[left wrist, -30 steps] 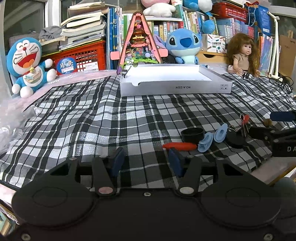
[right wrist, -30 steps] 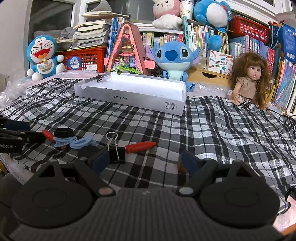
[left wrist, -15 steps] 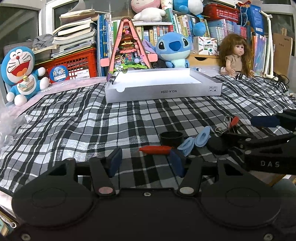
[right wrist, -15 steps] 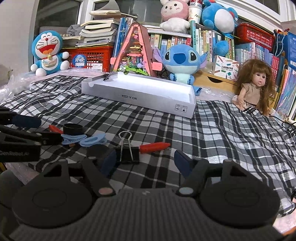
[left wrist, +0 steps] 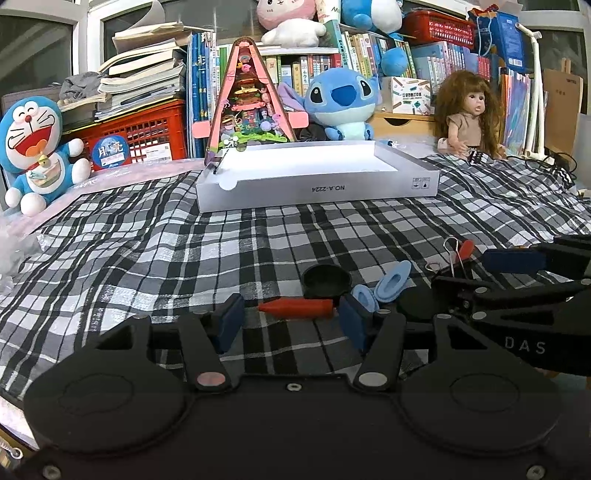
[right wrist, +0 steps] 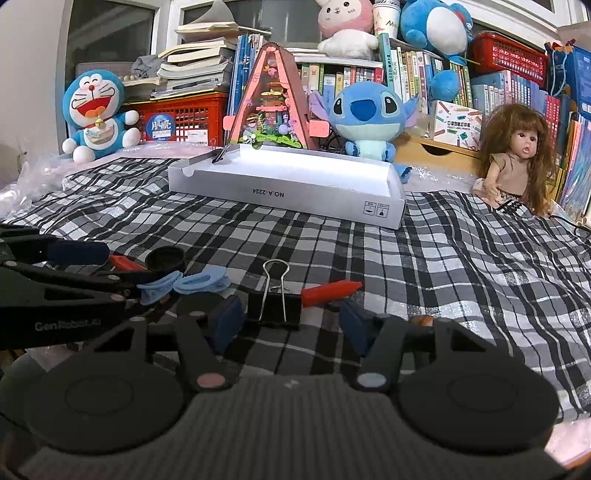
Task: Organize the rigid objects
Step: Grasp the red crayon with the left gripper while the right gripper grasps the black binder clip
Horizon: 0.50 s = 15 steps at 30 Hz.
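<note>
Binder clip (right wrist: 273, 310) sat on the plaid cloth (right wrist: 461, 258) just ahead of the right tongs (right wrist: 290, 326), handles pointing away; its jaws had just been closing, still apart. Left tongs (left wrist: 291, 325) apart, straddling red crayon (left wrist: 295, 307) lying crosswise.

Both wrist views are evenly lit by soft indoor light; no source is visible. The white box (left wrist: 317, 184) is the brightest area, and its inner floor is nearly overexposed. Window panes (right wrist: 110, 33) at the top are dark. Shadows under small items on the checked cloth (left wrist: 147, 266) are weak. Fisheye distortion bends the shelves (right wrist: 517, 85) at the edges, and the corners are vignetted. The near tool housings are dark and slightly soft; mid-distance detail is sharp.
</note>
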Each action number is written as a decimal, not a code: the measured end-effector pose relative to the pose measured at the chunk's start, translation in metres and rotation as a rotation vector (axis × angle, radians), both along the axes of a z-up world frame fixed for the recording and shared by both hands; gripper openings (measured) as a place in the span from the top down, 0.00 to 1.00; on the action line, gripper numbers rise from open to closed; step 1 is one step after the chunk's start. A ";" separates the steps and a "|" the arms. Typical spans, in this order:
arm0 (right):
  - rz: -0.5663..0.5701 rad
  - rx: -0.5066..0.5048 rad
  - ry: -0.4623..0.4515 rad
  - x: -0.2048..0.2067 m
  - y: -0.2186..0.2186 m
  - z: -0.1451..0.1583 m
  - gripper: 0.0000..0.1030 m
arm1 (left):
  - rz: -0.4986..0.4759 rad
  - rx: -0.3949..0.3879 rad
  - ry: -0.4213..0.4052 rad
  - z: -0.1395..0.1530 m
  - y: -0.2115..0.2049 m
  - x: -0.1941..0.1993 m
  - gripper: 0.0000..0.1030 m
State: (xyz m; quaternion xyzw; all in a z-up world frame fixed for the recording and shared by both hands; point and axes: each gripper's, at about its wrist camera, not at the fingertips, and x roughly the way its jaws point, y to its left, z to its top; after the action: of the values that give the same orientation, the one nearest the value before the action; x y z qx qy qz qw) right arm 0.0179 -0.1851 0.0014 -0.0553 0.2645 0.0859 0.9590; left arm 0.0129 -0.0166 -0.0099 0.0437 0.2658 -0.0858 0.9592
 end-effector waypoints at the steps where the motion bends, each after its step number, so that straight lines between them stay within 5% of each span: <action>1: -0.003 0.001 0.000 0.000 0.000 0.000 0.34 | -0.002 -0.003 0.000 -0.001 0.000 0.000 0.49; 4: -0.012 0.022 0.010 0.001 -0.003 0.000 0.36 | -0.020 -0.012 -0.007 -0.003 -0.003 -0.001 0.59; 9: 0.007 0.036 0.019 0.001 0.001 0.001 0.63 | -0.021 -0.034 -0.026 0.001 -0.003 -0.004 0.60; 15: 0.011 0.071 0.021 0.001 -0.001 0.008 0.65 | -0.024 -0.047 -0.047 0.012 0.001 -0.006 0.60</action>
State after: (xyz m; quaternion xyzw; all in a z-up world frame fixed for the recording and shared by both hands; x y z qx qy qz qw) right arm 0.0185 -0.1857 0.0095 -0.0219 0.2709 0.1012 0.9570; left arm 0.0070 -0.0160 0.0023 0.0263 0.2407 -0.1024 0.9648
